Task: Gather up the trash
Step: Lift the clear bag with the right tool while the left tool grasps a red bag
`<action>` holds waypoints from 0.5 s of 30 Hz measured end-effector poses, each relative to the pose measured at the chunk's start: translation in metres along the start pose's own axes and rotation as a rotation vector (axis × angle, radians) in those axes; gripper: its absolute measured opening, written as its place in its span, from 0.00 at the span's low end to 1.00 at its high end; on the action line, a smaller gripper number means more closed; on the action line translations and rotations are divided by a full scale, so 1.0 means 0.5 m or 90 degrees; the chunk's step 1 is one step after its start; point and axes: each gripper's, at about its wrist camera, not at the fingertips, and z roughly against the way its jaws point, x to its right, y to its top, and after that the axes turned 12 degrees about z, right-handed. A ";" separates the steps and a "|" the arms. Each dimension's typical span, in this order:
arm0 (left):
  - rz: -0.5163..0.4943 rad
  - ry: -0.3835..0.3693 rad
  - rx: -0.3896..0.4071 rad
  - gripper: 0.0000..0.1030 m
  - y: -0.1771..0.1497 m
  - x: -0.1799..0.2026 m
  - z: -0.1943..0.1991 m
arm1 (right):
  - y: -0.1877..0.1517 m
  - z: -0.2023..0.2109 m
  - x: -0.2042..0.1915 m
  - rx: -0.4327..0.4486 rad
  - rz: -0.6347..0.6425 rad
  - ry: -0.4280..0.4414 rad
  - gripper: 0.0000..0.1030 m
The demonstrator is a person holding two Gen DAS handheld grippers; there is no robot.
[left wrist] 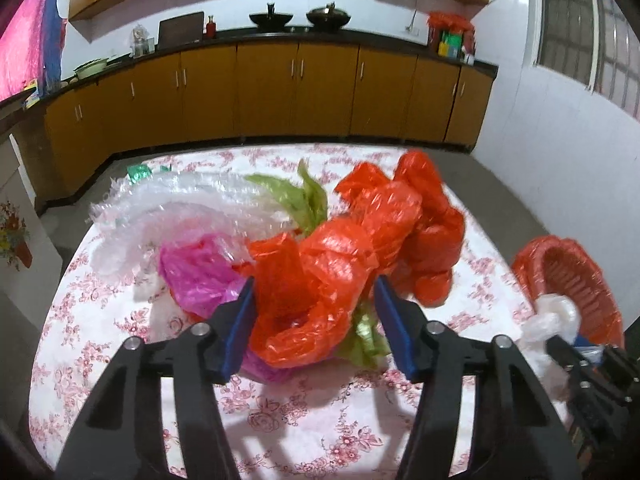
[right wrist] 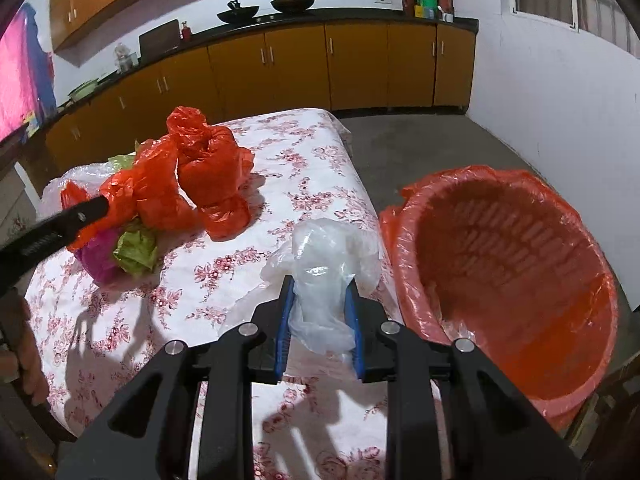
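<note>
Our right gripper (right wrist: 319, 312) is clamped on the crumpled clear plastic bag (right wrist: 320, 264), just beside the round red-lined waste basket (right wrist: 520, 280). We should carry it over the rim before releasing. Our left gripper (left wrist: 314, 316), jaws apart, straddles the crumpled red plastic bag (left wrist: 320, 272) farther from the basket.

Left tool (left wrist: 314, 288) wide apart; right tool (right wrist: 320, 288) clamped.

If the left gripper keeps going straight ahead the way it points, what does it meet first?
The crumpled red plastic bag, already sitting between the left gripper fingers, which look open around it. Depth is uncertain.
</note>
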 end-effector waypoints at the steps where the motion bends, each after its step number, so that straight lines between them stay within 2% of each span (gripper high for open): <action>1: -0.003 0.008 0.000 0.50 -0.002 0.001 -0.006 | -0.002 0.002 0.001 0.000 -0.001 0.001 0.24; 4: -0.011 0.011 0.005 0.40 -0.004 0.004 -0.010 | -0.005 0.005 0.007 0.000 -0.007 0.002 0.24; 6: -0.013 0.002 0.005 0.25 -0.004 0.006 -0.009 | -0.005 0.006 0.011 0.000 -0.013 0.004 0.24; 9: -0.015 -0.010 0.008 0.14 -0.005 0.008 -0.004 | -0.002 0.010 0.012 0.005 -0.018 0.007 0.24; 15: -0.006 -0.027 0.033 0.09 -0.004 -0.002 0.024 | -0.002 0.020 0.010 0.012 -0.017 0.008 0.24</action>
